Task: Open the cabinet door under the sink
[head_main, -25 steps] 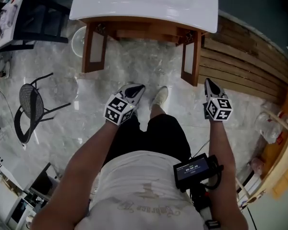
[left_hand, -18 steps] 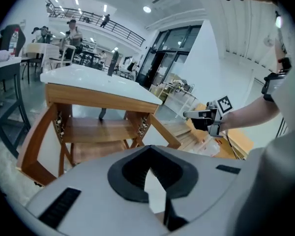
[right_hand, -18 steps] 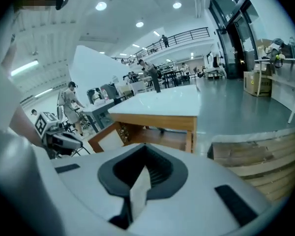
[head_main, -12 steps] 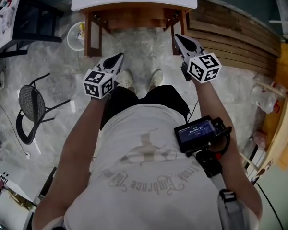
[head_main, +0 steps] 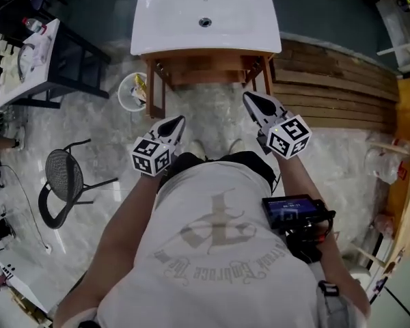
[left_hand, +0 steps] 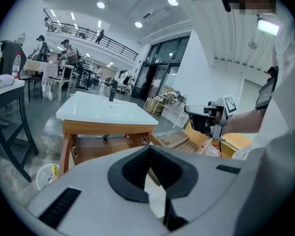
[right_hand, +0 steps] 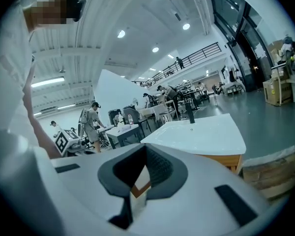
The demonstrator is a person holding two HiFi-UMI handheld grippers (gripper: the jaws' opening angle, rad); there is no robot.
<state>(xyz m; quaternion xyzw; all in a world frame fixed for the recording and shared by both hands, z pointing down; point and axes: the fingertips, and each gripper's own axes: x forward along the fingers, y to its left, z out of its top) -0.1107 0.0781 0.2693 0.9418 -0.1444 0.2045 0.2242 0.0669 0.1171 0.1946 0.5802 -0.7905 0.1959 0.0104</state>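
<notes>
Jaws closed, empty on left gripper [head_main: 180,119] and right gripper [head_main: 247,96], short of cabinet [head_main: 208,75]. Doors [head_main: 155,91] look open; keep tips clear of them.

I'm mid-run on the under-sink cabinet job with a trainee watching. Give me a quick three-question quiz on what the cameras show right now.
1. True or false: the left gripper is clamped on a door of the wooden cabinet.
2. In the head view, which thing stands on the floor right next to the cabinet's left-hand side? A) white bucket B) black chair C) wooden planks
3. Fill in: the jaws of the right gripper are ____.

Key
1. False: its jaws are shut with nothing between them, away from the cabinet.
2. A
3. Shut, with nothing held.
</notes>
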